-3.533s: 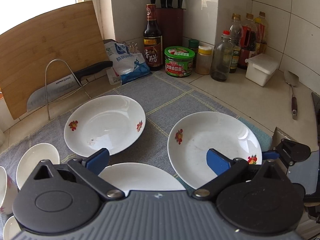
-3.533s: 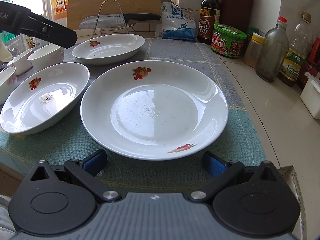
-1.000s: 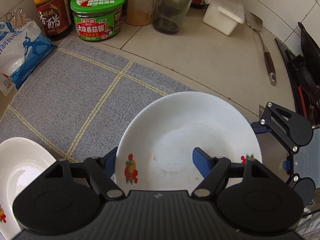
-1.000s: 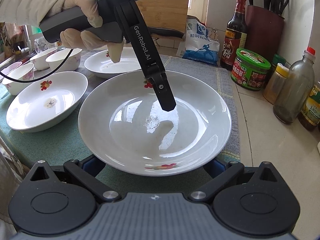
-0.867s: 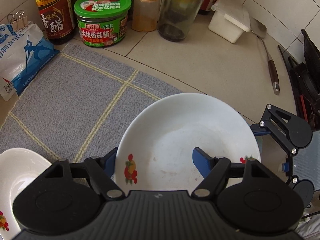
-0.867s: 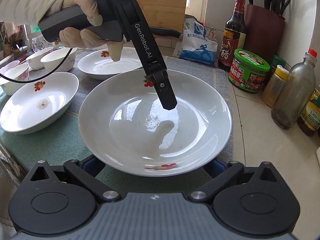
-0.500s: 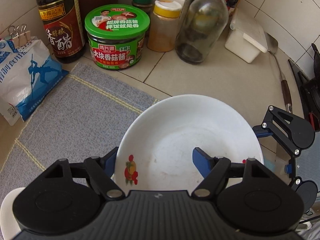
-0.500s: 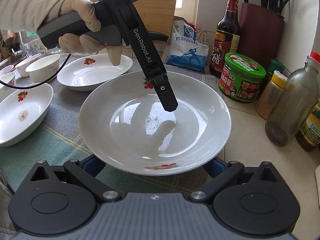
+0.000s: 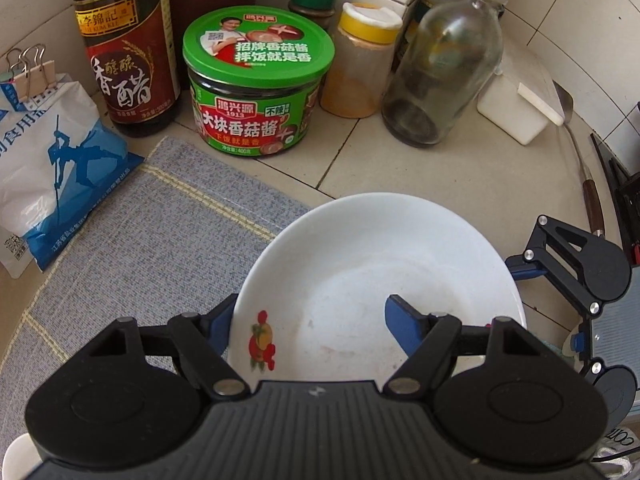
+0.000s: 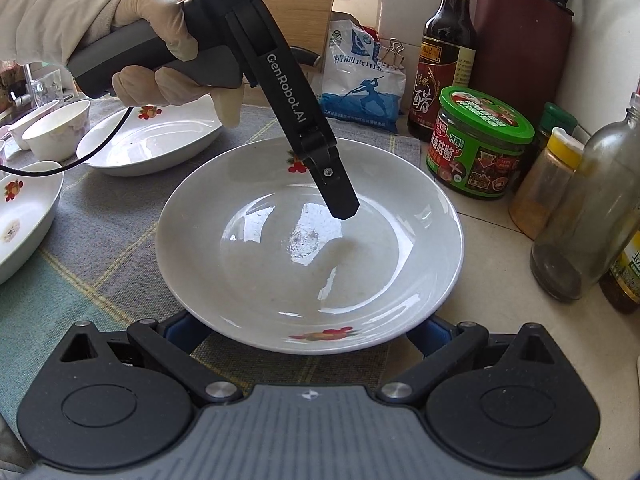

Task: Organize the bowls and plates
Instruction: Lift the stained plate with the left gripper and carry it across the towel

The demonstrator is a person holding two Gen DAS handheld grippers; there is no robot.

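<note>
A large white plate (image 9: 360,260) (image 10: 280,280) with red fruit prints lies between both grippers, over the right edge of the grey checked mat (image 9: 140,220) and the tiled counter. My left gripper (image 9: 310,308) is shut on its rim: one finger lies inside the plate, the other outside and under it. In the right wrist view a gloved hand (image 10: 160,48) holds that gripper, and its upper finger (image 10: 340,200) reaches into the plate. My right gripper (image 10: 310,328) stands wide, both blue pads tucked under the near rim.
Close behind the plate stand a green-lidded jar (image 9: 256,80), a dark vinegar bottle (image 9: 124,48), a yellow-capped jar (image 9: 360,64) and a glass bottle (image 9: 440,72). A salt bag (image 9: 52,160) lies left. Two more plates (image 10: 148,140) (image 10: 16,216) and small bowls (image 10: 56,128) sit left.
The plate and both grippers have moved together toward the jars and bottles at the back right. The other plates have slid away to the left. Neither grip has changed.
</note>
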